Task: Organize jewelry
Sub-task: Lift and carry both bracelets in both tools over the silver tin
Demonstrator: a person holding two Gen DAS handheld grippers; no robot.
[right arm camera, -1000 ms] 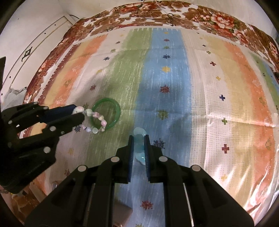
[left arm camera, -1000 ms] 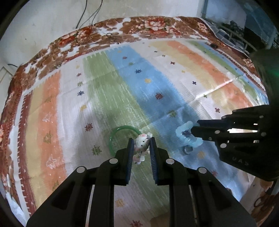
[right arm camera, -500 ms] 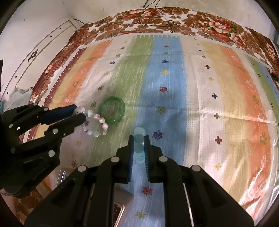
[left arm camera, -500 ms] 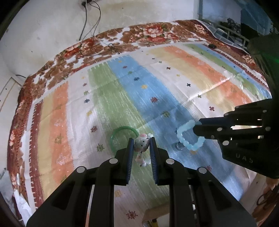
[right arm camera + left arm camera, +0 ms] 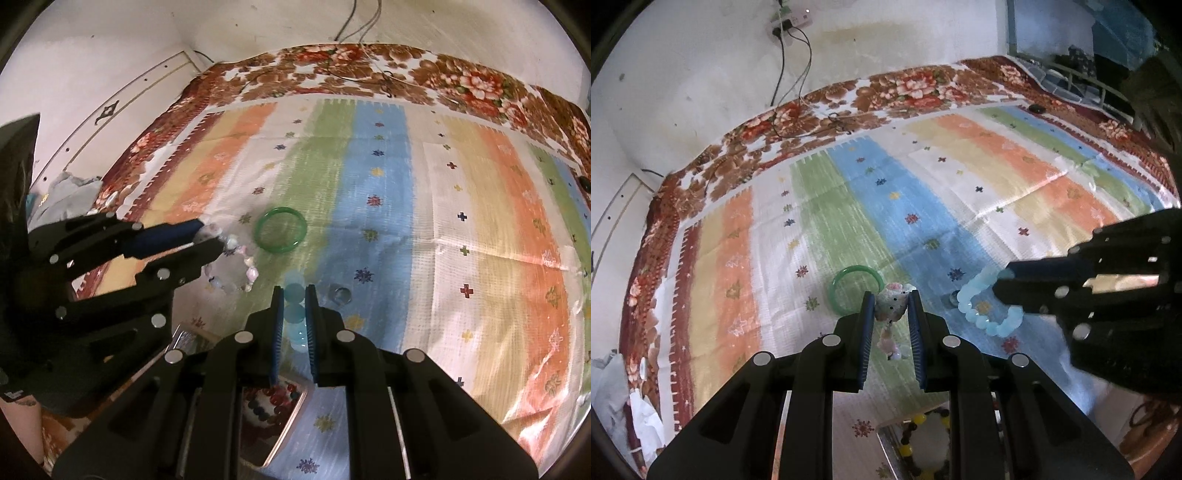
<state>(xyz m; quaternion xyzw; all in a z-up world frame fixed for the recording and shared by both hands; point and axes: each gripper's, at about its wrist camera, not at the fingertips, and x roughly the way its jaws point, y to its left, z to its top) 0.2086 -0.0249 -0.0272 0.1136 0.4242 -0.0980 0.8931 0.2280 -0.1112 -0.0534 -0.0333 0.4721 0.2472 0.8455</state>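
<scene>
Above the striped cloth (image 5: 849, 229), we see 2 tongs: the left gripper (image 5: 891, 308) pinches a pink bead bracelet (image 5: 891, 306), the right gripper (image 5: 294, 308) pinches a blue bead bracelet (image 5: 294, 314); a green bangle (image 5: 280, 235) lies beyond.

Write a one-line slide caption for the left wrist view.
Left gripper holds a pink bead bracelet while the right gripper lifts a light-blue bead bracelet; green bangle lies on the striped cloth.

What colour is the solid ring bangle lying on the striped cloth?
The bangle is green, glassy like jade; the right wrist view shows it best.
</scene>
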